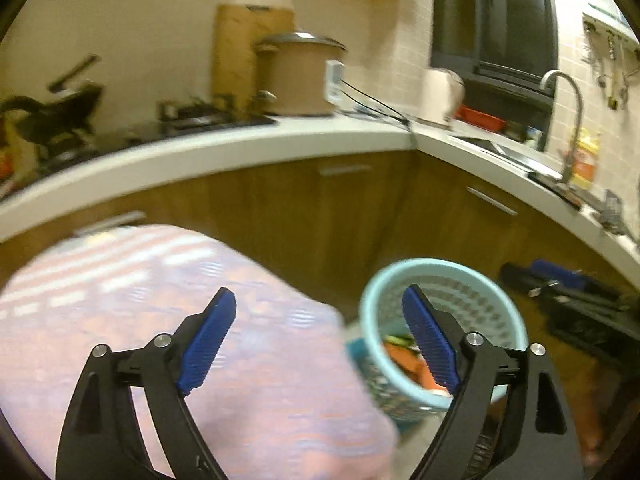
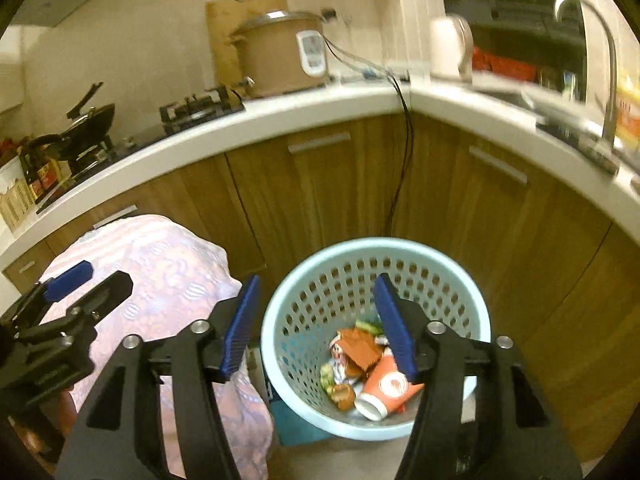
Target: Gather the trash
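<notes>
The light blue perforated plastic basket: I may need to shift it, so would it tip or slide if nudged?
The light blue perforated plastic basket probably slides easily: thin walls full of holes, holding only light trash like the orange paper cup. Taller than its base, it could tip if pushed near the rim.

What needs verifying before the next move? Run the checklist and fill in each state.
1. Right gripper open and holding nothing: ok.
2. Left gripper open and holding nothing: ok.
3. Light blue wastebasket upright on the floor: ok.
4. Trash inside the wastebasket, including the orange paper cup and the orange wrapper: ok.
5. More trash left to collect: cannot tell; none shows clearly on the pink patterned cloth, and the left wrist view is blurred.
6. Room left in the wastebasket: ok; the trash lies only at the bottom.
</notes>
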`<state>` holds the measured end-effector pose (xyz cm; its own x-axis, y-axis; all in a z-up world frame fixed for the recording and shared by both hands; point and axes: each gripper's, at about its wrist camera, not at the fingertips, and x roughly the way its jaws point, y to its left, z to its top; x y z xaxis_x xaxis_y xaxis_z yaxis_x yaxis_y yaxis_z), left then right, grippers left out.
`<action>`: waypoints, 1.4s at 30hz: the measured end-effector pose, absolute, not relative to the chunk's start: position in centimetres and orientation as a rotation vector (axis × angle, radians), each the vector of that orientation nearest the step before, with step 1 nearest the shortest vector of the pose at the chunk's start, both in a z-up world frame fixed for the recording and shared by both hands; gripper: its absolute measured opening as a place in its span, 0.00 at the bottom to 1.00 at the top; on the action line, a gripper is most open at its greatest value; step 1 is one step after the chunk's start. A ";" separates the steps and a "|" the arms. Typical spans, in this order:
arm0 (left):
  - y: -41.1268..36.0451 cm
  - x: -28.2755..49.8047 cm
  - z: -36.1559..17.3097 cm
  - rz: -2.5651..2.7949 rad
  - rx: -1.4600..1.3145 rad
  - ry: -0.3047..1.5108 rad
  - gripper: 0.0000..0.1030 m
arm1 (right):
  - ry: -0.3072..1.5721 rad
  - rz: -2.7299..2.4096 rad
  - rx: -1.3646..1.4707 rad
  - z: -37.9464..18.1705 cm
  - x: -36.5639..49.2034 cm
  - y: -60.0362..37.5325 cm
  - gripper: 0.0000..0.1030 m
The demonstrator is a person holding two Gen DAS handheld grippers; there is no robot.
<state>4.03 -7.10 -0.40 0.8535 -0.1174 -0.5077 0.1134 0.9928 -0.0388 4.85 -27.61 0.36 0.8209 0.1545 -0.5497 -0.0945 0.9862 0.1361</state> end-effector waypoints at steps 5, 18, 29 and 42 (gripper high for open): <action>-5.2 3.1 -0.6 -0.049 -0.019 0.490 0.83 | 0.495 0.073 0.038 1.4 3.2 -24.7 0.61; -3.1 2.1 0.0 -0.028 -0.108 0.456 0.83 | 0.493 0.083 0.077 0.6 3.3 -23.1 0.63; -3.0 2.1 -0.1 -0.007 -0.118 0.454 0.83 | 0.496 0.083 0.013 0.4 3.3 -21.4 0.66; -3.8 1.9 -0.2 0.031 -0.059 0.438 0.83 | 0.499 0.096 0.021 0.4 3.6 -21.6 0.69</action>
<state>1.91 -3.77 -0.20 0.9050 0.0173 -0.4250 -0.0426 0.9978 -0.0501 3.56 -21.55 0.43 0.8736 0.0970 -0.4769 -0.0866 0.9953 0.0439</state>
